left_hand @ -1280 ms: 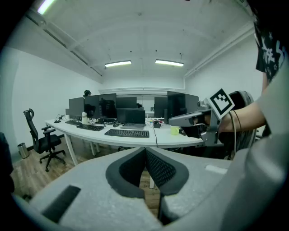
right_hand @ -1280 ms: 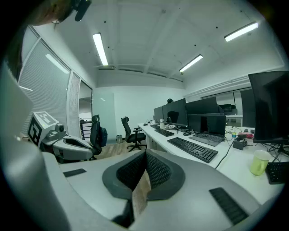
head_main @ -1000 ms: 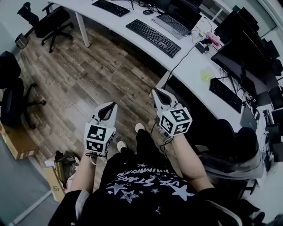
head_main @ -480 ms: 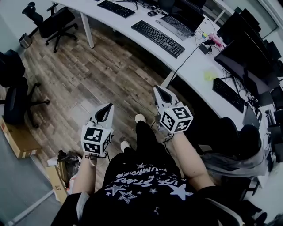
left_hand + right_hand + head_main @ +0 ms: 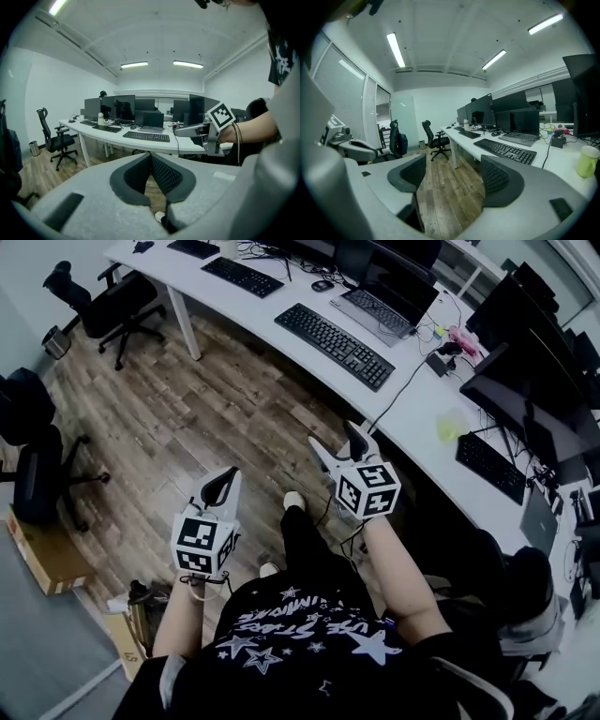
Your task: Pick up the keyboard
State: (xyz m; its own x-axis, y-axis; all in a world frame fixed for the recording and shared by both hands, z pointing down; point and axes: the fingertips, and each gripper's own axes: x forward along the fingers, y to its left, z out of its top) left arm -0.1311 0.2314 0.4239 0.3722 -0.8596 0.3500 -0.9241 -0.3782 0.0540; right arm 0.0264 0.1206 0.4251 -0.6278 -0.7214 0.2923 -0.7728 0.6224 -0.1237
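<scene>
While both grippers hang short of the white desk (image 5: 246,313), the black keyboard (image 5: 333,332) lies far ahead on it, untouched. On the right gripper (image 5: 336,439) the jaws are opening with nothing between them; on the left gripper (image 5: 223,480) they sit together. This looks like the approach step, and the next move calls for reaching the keyboard's near edge.

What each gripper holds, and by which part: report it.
Nothing is held. The left gripper is shut on nothing; the right gripper is opening, only floor between its jaws. The keyboard lies untouched on the desk.

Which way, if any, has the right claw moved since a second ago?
Yes: the right claw has advanced toward the white desk edge and the black keyboard, its jaws opening with nothing between them.
</scene>
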